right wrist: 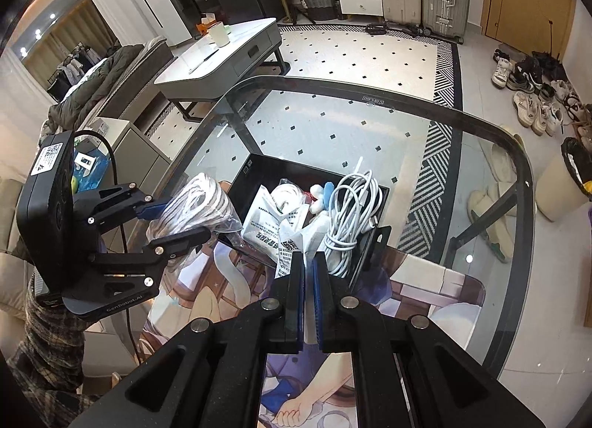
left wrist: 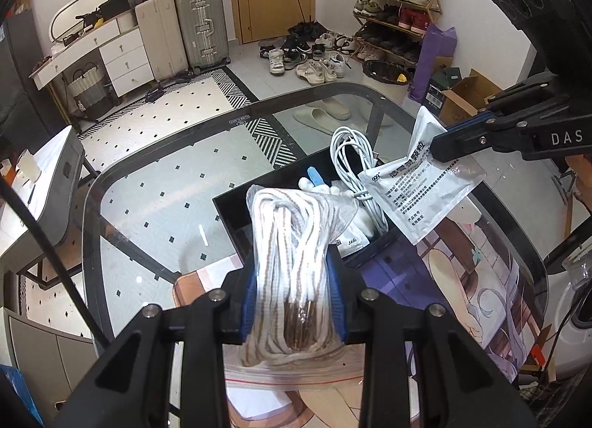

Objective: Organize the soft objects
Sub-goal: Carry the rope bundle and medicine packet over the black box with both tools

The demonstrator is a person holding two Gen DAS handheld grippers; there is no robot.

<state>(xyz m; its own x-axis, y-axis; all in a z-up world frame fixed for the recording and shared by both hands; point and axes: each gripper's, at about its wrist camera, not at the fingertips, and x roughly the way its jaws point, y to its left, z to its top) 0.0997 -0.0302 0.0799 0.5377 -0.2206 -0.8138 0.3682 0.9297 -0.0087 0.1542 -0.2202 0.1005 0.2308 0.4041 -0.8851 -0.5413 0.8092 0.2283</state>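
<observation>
1. Your left gripper (left wrist: 292, 291) pinches a clear bag of coiled white rope (left wrist: 292, 243), held above the glass table (left wrist: 148, 198).
2. Your right gripper (right wrist: 309, 268) is clamped on a white printed sachet (left wrist: 421, 183).
3. Both hang over the black box (right wrist: 259, 169), where a white cable (right wrist: 351, 213) and more sachets lie.

Glass table (left wrist: 122, 183), clear top with rounded corners and a dark border band; the tiled floor (left wrist: 177, 131) shows through it. Lying on the glass: a printed mat (right wrist: 436, 287) with a cartoon figure, covering the near part of the top; a black tray (right wrist: 266, 169), open-topped, its near edge on the mat and its far part over bare glass. Far half of the glass otherwise bare. Dark legs (right wrist: 477, 220) visible beneath the top.
</observation>
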